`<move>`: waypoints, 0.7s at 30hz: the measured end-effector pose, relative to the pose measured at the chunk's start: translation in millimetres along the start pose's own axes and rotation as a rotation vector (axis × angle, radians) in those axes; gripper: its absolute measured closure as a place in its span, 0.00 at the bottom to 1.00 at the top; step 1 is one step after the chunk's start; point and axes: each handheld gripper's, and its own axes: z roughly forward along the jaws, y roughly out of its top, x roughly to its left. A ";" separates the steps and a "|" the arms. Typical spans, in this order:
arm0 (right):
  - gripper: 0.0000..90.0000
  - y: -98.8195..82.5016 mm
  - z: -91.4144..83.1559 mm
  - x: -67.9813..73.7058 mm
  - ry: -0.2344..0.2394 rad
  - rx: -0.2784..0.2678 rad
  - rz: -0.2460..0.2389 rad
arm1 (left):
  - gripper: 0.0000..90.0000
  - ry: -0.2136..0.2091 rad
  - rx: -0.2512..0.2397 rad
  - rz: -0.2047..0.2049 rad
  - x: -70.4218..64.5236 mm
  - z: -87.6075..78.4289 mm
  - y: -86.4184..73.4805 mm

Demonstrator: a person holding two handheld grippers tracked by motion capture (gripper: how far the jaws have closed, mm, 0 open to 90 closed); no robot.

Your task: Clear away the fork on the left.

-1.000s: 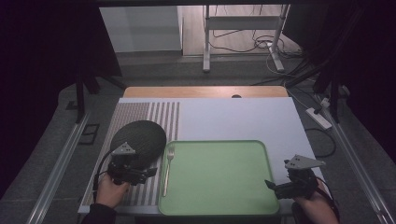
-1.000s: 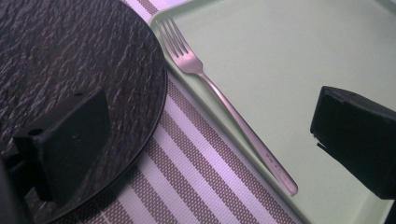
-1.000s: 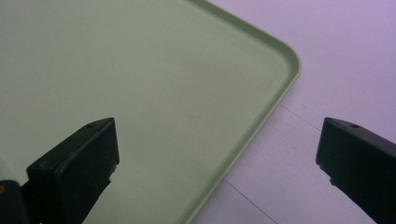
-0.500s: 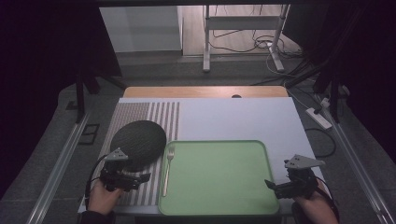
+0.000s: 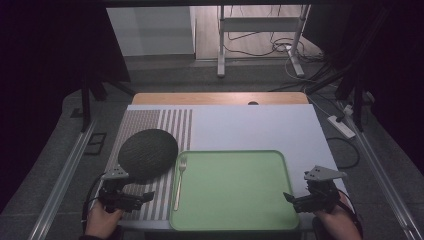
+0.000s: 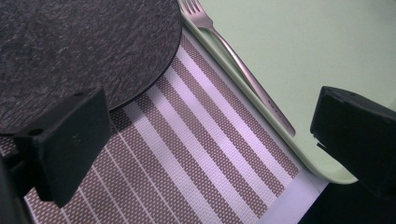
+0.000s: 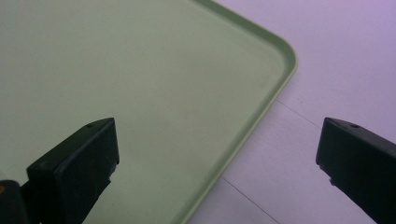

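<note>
Left gripper (image 5: 131, 196) jaws apart near dark plate (image 5: 148, 153), right gripper (image 5: 300, 201) apart too; plate looks stiff, heavyish, rough-surfaced, best pinched at near rim

No text, label, brand, number or sign can be read in these pictures. The fork (image 6: 233, 60) lying on the left rim of the green tray (image 6: 327, 56) bears a small dark mark partway down its handle, perhaps a maker's stamp, but it is too small and blurred to read. The striped placemat (image 6: 196, 154) carries only a woven pattern of stripes and dots, no lettering. The dark round plate (image 5: 148, 154) at the left shows a rough texture and no marking.
</note>
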 end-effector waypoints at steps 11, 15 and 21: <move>0.00 -0.1 -0.4 -0.6 -0.003 0.000 0.007 | 0.00 0.025 -0.010 0.004 -2.6 -8.5 -5.6; 0.00 -0.2 -0.4 -0.7 -0.004 0.000 0.008 | 0.00 0.034 -0.016 -0.001 -2.9 -12.8 -8.5; 0.00 -0.4 -0.7 -0.8 -0.008 -0.001 0.013 | 0.00 0.057 -0.027 -0.012 -2.8 -20.3 -14.3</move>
